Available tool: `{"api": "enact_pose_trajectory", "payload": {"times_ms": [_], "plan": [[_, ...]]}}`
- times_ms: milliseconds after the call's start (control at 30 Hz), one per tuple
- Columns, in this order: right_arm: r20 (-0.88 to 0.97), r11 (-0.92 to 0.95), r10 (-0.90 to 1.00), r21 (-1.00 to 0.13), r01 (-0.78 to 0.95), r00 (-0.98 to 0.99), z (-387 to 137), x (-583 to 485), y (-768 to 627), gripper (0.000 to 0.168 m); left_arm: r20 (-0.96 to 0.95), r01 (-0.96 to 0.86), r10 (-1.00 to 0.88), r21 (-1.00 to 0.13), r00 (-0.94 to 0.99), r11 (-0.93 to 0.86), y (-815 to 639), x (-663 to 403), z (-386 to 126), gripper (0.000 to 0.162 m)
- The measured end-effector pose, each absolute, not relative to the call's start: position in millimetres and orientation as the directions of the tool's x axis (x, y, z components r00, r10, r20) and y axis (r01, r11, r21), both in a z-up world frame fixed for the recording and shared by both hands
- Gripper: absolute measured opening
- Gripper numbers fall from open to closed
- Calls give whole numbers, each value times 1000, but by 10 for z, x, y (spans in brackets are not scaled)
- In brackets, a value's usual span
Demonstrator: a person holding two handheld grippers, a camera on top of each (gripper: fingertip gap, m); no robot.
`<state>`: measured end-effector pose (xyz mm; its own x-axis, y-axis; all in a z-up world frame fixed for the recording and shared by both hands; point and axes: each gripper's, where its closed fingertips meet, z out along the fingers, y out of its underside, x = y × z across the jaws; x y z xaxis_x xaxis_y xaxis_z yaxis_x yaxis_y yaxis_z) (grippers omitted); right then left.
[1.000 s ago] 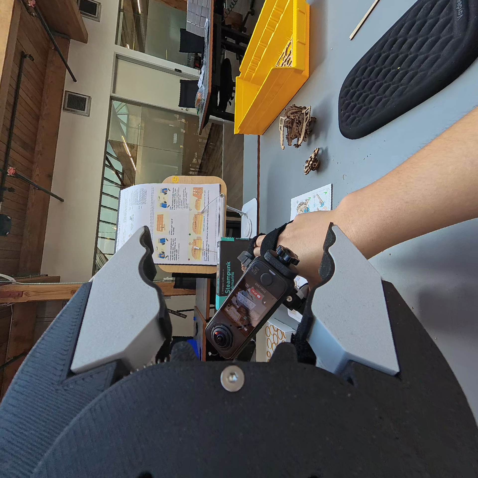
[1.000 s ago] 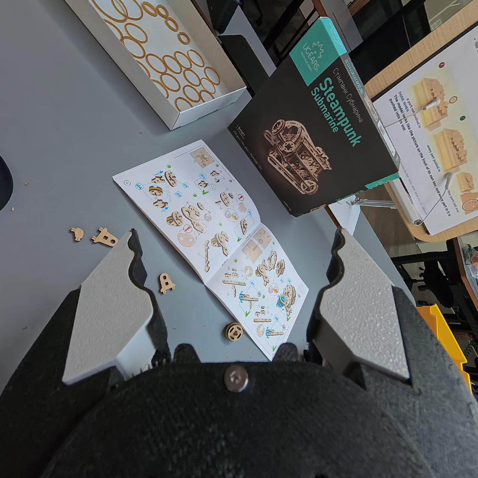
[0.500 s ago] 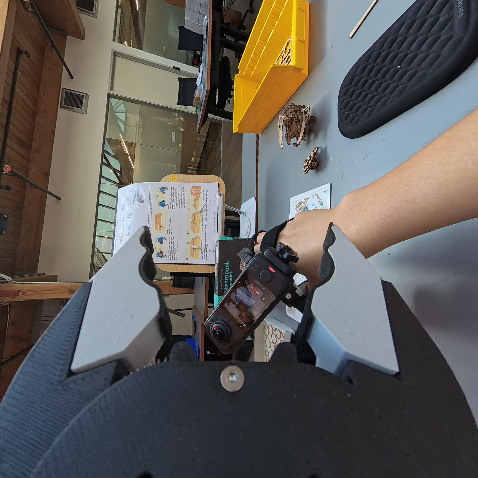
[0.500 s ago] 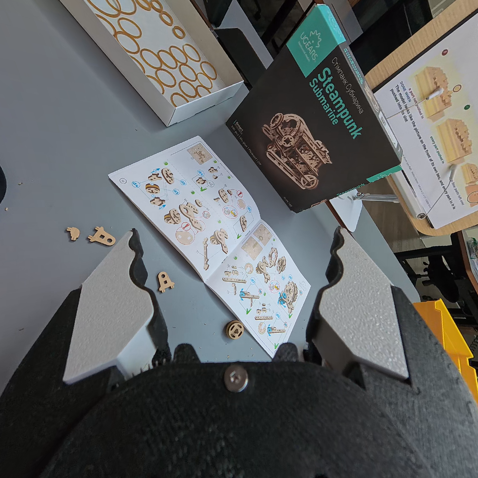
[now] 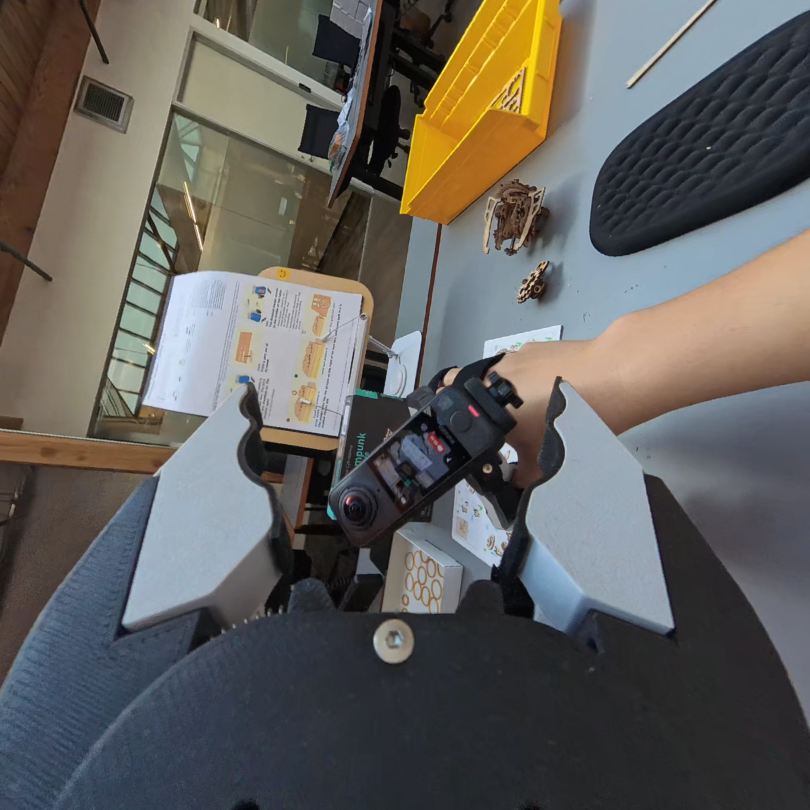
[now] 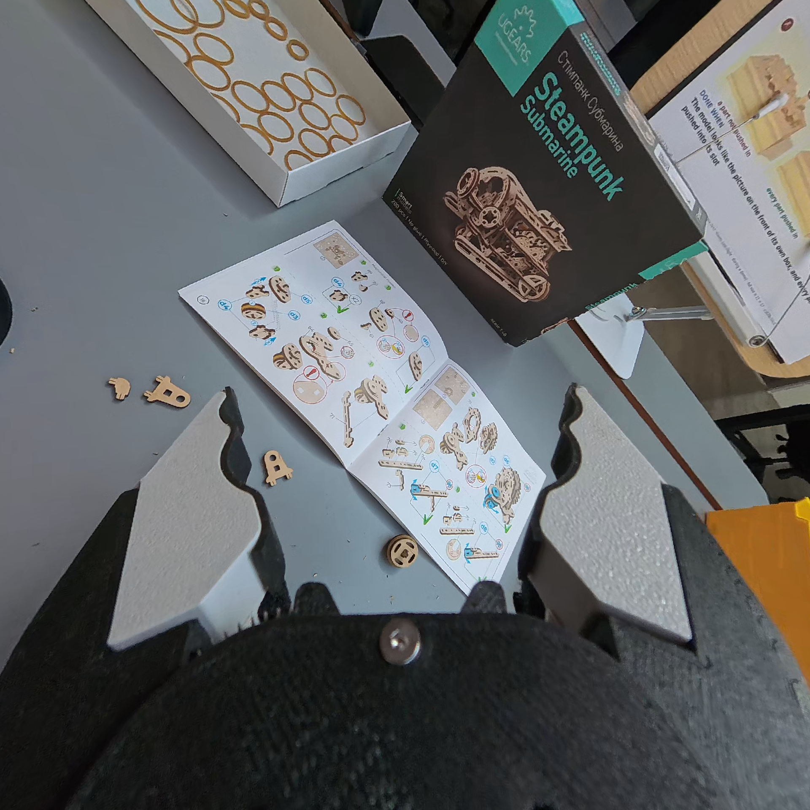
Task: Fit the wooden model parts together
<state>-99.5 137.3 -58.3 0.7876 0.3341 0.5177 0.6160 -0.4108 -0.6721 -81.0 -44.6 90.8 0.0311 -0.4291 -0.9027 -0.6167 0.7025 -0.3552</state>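
Observation:
In the right wrist view, small wooden parts lie on the grey table: a round disc point(image 6: 402, 552), a keyhole-shaped piece point(image 6: 276, 467) and two more pieces point(image 6: 167, 392) at the left. My right gripper point(image 6: 401, 410) is open and empty above them and the open instruction booklet point(image 6: 364, 394). In the left wrist view, a part-built wooden model point(image 5: 513, 215) and a wooden gear cluster point(image 5: 532, 282) sit on the table. My left gripper point(image 5: 401, 403) is open and empty, tilted sideways. Between its fingers I see a hand point(image 5: 570, 381) holding the other gripper with its camera point(image 5: 420, 464).
A yellow bin point(image 5: 477, 114) and a black mat point(image 5: 710, 144) lie far on the table. The dark kit box point(image 6: 548, 175) stands behind the booklet. A white tray of cut-out rings point(image 6: 263, 87) sits at the far left. An instruction sheet on a stand point(image 5: 258, 350) is past the table edge. The round disc point(image 6: 402, 552) is about 12 centimetres from my right fingertips and 25 centimetres from my left.
The right gripper has drifted slightly, so the booklet, box and yellow bin sit a little differently in its view. The left gripper has barely moved. Both stay open.

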Motion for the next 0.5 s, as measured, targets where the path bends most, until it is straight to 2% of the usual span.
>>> {"api": "enact_pose_trajectory", "payload": {"times_ms": [67, 133, 200, 267, 367, 433, 500], "plan": [[442, -426, 311, -726, 539, 841, -587, -772, 1383, 142, -818, -619, -550, -521, 168, 587, -126, -900, 1007, 123], [424, -424, 171, -783, 455, 889, -521, -279, 1384, 142, -640, -604, -695, -707, 327, 367, 322, -1075, 935, 123], [413, -383, 42, -835, 396, 910, -454, 181, 1301, 142, -459, -538, -760, -825, 459, 174, 760, -1234, 718, 120], [352, -297, -17, -895, 332, 936, -356, 439, 1220, 142, -401, -497, -726, -863, 558, 94, 1183, -1359, 466, 116], [257, -118, 34, -959, 259, 966, -43, 466, 1189, 141, -309, -503, -740, -863, 597, -46, 1455, -1300, 66, 123], [249, -35, 81, -967, 253, 965, 226, 391, 1205, 141, -290, -481, -738, -875, 609, -52, 1520, -1172, 84, 119], [307, 23, 99, -952, 307, 946, 494, 310, 1247, 139, -370, -502, -677, -865, 636, 0, 1650, -1115, 213, 118]]}}
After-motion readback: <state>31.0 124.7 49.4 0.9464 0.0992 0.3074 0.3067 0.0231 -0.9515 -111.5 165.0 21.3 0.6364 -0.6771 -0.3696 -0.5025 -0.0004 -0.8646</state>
